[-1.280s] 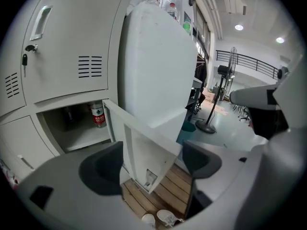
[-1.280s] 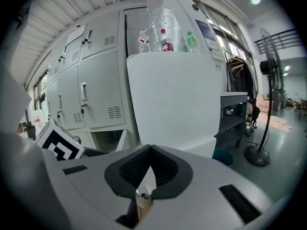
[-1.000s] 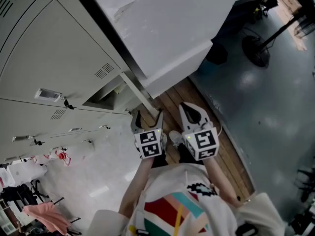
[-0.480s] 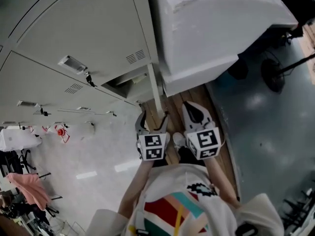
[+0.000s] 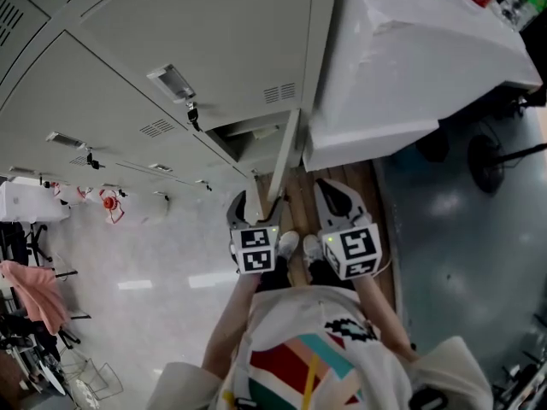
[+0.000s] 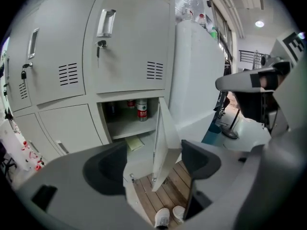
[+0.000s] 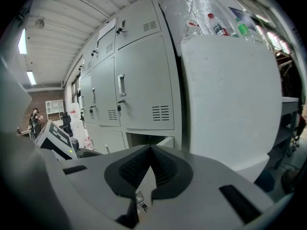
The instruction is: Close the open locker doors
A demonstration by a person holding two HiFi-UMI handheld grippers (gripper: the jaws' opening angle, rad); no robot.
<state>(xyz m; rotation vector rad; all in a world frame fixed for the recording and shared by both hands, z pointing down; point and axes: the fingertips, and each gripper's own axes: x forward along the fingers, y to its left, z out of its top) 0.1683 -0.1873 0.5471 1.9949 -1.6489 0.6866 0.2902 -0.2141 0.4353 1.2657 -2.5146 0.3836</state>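
locker door (image 5: 286, 156) now nearer left gripper (image 5: 256, 202)

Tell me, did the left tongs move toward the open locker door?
No. The left tongs sit just below the open door's bottom corner, as before; only the camera turned.

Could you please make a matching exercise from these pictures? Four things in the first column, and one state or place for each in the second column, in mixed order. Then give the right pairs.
Column one
1. door
2. bottle
3. left tool
4. right tool

Column two
a. jaws together, holding nothing
b. standing on the shelf
c. swung open
d. jaws apart, holding nothing

Pairs: 1-c, 2-b, 3-d, 4-a
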